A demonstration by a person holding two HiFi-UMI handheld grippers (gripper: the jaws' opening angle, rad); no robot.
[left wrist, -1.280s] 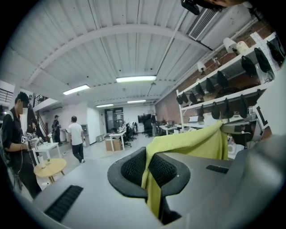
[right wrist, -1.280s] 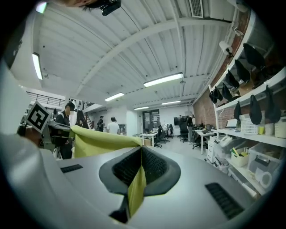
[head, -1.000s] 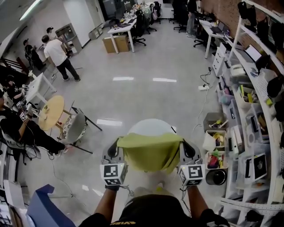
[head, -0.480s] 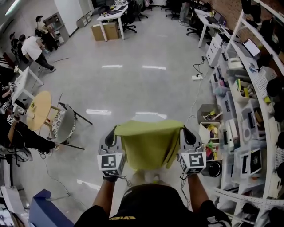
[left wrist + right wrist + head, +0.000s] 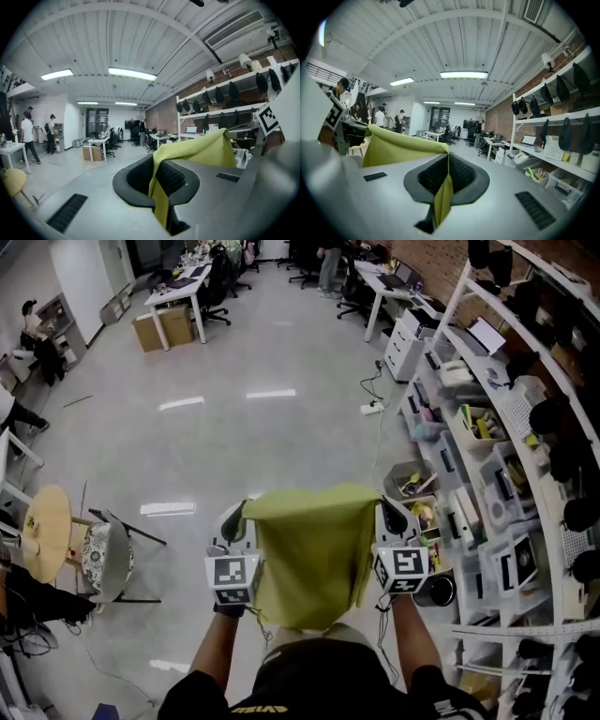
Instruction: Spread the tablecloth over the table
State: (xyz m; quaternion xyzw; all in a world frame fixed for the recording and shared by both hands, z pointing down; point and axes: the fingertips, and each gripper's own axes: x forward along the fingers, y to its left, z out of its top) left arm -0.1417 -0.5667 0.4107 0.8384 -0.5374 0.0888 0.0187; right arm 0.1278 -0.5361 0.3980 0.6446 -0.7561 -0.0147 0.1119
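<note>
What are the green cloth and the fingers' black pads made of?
The tablecloth: probably a soft woven or microfibre fabric, matte yellow-green; it hangs limp in soft folds. The fingers: dark, matte, grid-textured faces, likely rubber or moulded plastic; the look doesn't settle which.

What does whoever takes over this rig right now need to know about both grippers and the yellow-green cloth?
Left gripper: shut on one top corner of the yellow-green fabric tablecloth.
Right gripper: shut on the other top corner.
Cloth: hangs stretched between them in front of the person, above the grey polished floor, next to the white shelving.
Done: cloth lifted by two corners.
Left: no table shows beneath it; carry it over the table and lay it flat.
</note>
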